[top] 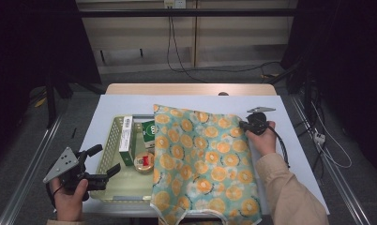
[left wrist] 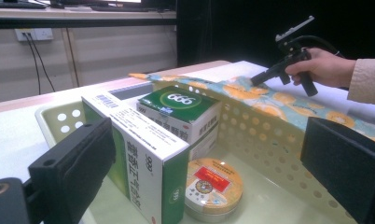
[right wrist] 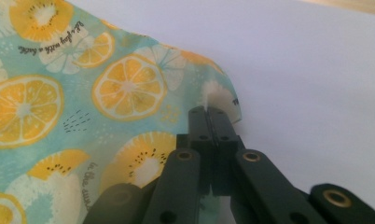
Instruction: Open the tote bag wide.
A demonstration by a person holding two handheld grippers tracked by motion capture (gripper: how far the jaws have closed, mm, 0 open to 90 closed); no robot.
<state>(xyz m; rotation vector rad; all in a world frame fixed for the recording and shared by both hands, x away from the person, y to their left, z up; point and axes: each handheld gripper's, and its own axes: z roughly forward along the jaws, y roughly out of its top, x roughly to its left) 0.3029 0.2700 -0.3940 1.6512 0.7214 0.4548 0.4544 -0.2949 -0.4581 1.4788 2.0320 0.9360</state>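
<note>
Draped over the right half of a pale green perforated plastic basket (top: 112, 140) and the white bench (top: 294, 140), the thin orange-slice-print teal cloth (top: 205, 159) looks light, limp, best taken at edges; right tool (right wrist: 208, 112) clenched on its far corner, left tool (top: 102, 164) released.

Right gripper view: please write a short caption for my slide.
Right gripper shut on the corner of the fruit-print cloth lying on the white table cover.

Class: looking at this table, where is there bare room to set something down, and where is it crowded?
Free: the white sheet right of the fruit-print cloth, and the strip beyond the basket. Crowded: the basket's far end, with two boxes and a round tin.
</note>
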